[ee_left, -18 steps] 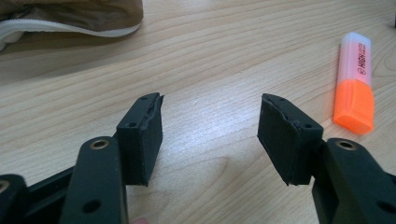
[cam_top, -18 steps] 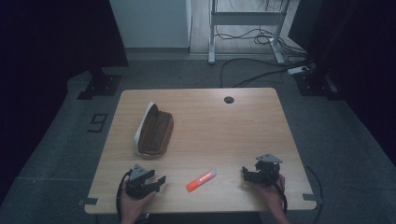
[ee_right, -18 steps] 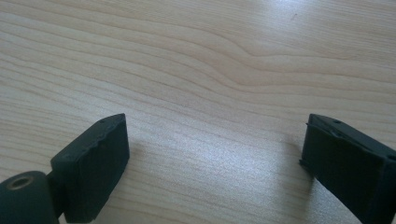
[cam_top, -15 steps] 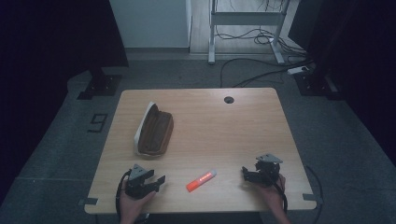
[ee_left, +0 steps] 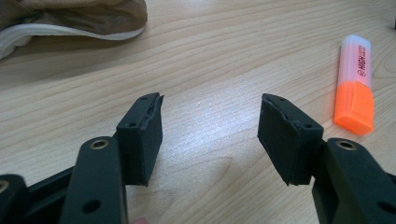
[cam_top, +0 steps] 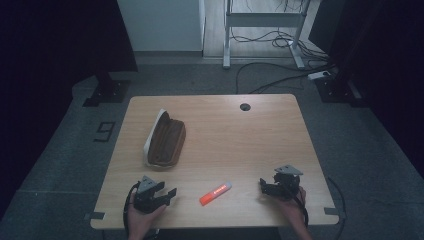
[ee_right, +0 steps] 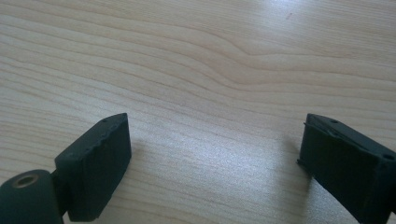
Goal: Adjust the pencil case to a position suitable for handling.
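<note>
Between the two grippers, the orange highlighter (cam_top: 215, 193) lies flat on the wooden table (cam_top: 240, 145) near its front edge, capped end angled up and away from me. I use it as the landmark for all positions below.

Comparison with the frames half a second back gives no visible change: the highlighter lies at the same spot and angle, both hands sit at the same places on the front edge, and the pencil case has not shifted. I read this as a rest state before the first approach; no step of the work is under way yet.

Left gripper (cam_top: 161, 194): left of the highlighter, near but apart from it, resting low at the table. Its jaws stand spread, with bare wood between them. In the left gripper view (ee_left: 210, 133) the highlighter (ee_left: 356, 84) lies off to the right of the gap, outside it.

Right gripper (cam_top: 269, 188): right of the highlighter, somewhat farther off. Its jaws are spread wide over bare table (ee_right: 210, 84), holding nothing (ee_right: 215, 158).

Brown pencil case (cam_top: 164, 140): behind and to the left of the highlighter, well apart, lying open.

Judgement: the left gripper is the closer one and already wide enough to take the highlighter across its narrow body. It needs to swing toward the highlighter before any closing.
</note>
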